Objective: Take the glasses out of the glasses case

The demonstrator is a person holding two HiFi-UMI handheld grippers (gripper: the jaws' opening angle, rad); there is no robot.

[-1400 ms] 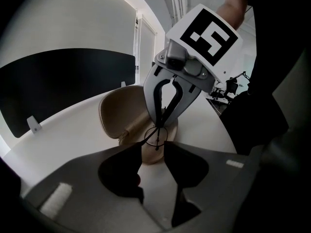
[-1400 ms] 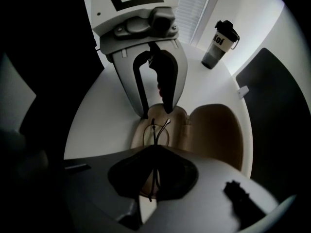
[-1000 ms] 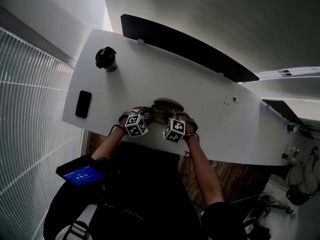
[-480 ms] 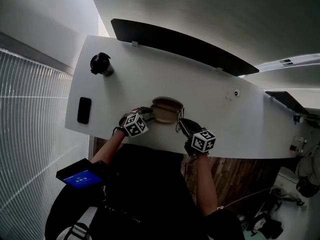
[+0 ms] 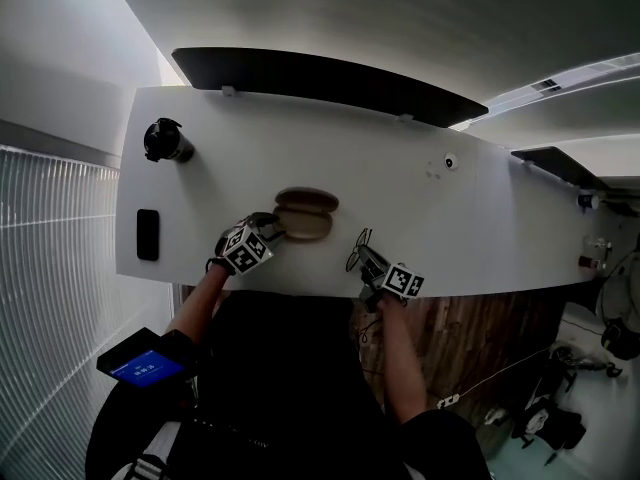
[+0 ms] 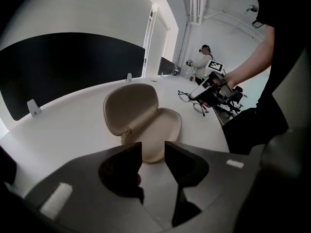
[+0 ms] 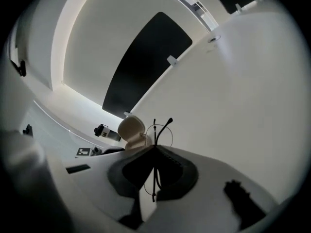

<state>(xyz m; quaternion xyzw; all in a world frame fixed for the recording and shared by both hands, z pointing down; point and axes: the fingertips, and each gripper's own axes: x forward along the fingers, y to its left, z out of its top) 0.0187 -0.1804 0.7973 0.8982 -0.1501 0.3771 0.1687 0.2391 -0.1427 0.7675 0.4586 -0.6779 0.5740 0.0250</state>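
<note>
Now: glasses (image 7: 154, 130) clamped between clenched jaws of right gripper (image 7: 155, 149), held over front edge of table (image 5: 420, 218). Glasses case (image 6: 146, 125) seen lying open, just beyond tips of left gripper (image 6: 153, 149); its jaws parted, released. Case well left of right gripper.

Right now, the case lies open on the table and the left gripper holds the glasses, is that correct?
Not quite: the right gripper holds the glasses, not the left, as the right gripper view shows. The case does lie open on the table.
</note>
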